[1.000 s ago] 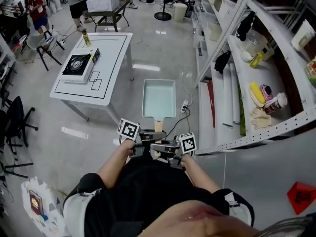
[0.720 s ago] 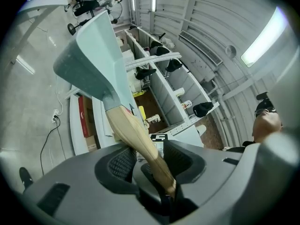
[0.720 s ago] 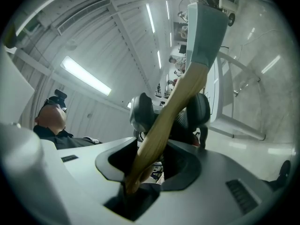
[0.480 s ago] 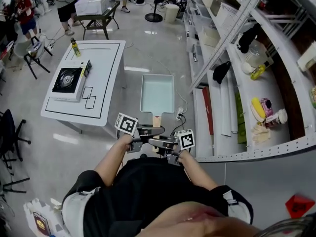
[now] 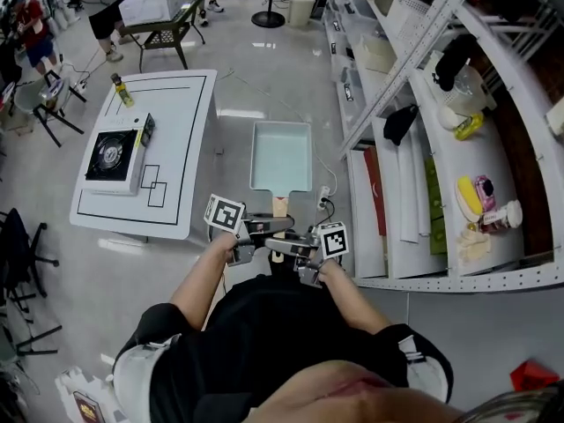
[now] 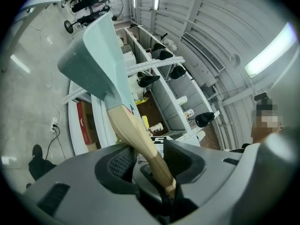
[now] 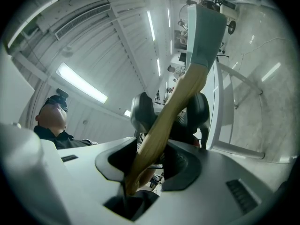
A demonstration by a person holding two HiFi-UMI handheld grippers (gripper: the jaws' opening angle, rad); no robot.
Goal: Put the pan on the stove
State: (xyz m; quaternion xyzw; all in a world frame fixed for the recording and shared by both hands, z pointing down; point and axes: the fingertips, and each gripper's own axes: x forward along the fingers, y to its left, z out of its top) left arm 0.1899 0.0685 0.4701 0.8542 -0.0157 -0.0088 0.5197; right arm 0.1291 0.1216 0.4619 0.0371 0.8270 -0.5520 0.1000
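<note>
A pale teal rectangular pan (image 5: 280, 155) with a wooden handle (image 5: 279, 207) hangs level over the floor in front of me. Both grippers are shut on that handle: my left gripper (image 5: 263, 228) from the left, my right gripper (image 5: 296, 248) from the right, just behind it. In the left gripper view the handle (image 6: 136, 135) runs between the pads of the left gripper (image 6: 145, 161) up to the pan (image 6: 96, 55). The right gripper (image 7: 157, 161) likewise clamps the handle (image 7: 173, 111). The portable stove (image 5: 112, 157) sits on the white table (image 5: 181, 113), ahead and to the left.
A small bottle (image 5: 117, 91) stands at the table's far corner, and black rectangles are drawn beside the stove. A long metal shelving rack (image 5: 423, 148) with bottles and cloths runs along the right. Chairs (image 5: 53, 95) and people stand at the far left. A power strip (image 5: 323, 197) lies on the floor.
The table and stove have slid down and left in the head view as I come closer. The pan stays in both grippers, held the same way.
</note>
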